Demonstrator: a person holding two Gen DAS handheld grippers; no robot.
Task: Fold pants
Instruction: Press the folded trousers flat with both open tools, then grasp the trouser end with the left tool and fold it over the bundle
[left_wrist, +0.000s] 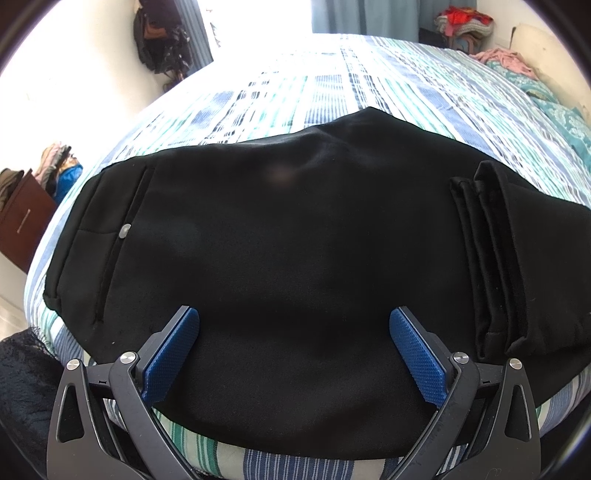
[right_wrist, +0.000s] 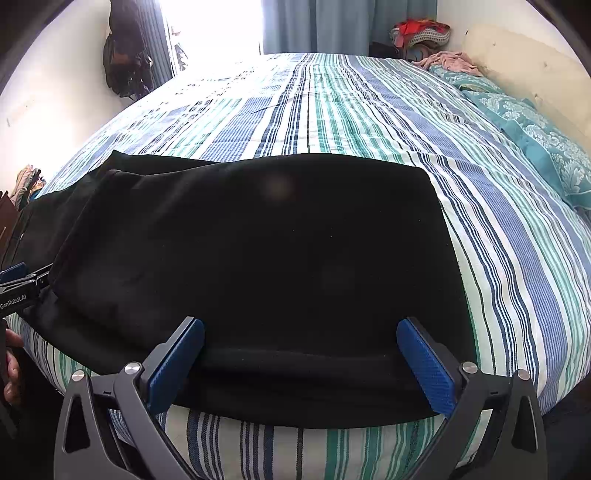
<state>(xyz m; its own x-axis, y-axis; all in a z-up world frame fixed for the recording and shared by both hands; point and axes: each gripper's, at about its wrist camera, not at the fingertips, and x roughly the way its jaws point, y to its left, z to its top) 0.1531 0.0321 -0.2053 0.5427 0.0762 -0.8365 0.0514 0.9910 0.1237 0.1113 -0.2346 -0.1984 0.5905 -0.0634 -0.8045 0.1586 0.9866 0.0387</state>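
Black pants (left_wrist: 280, 236) lie folded lengthwise across the near edge of a striped bed. In the left wrist view the waistband and a pocket with a grey button (left_wrist: 125, 229) are at the left, and the folded leg hems (left_wrist: 491, 258) rest on top at the right. My left gripper (left_wrist: 294, 319) hovers open over the pants' near edge, nothing between its blue pads. In the right wrist view the folded leg end of the pants (right_wrist: 258, 266) fills the middle. My right gripper (right_wrist: 300, 330) is open above its near edge. The left gripper's tip (right_wrist: 16, 280) shows at the far left.
The striped blue, green and white bedspread (right_wrist: 332, 110) stretches away behind the pants. A teal patterned pillow (right_wrist: 535, 136) and pink cloth (right_wrist: 448, 61) lie at the right. A brown cabinet (left_wrist: 22, 218) stands left of the bed. A hand (right_wrist: 11, 365) is at the left edge.
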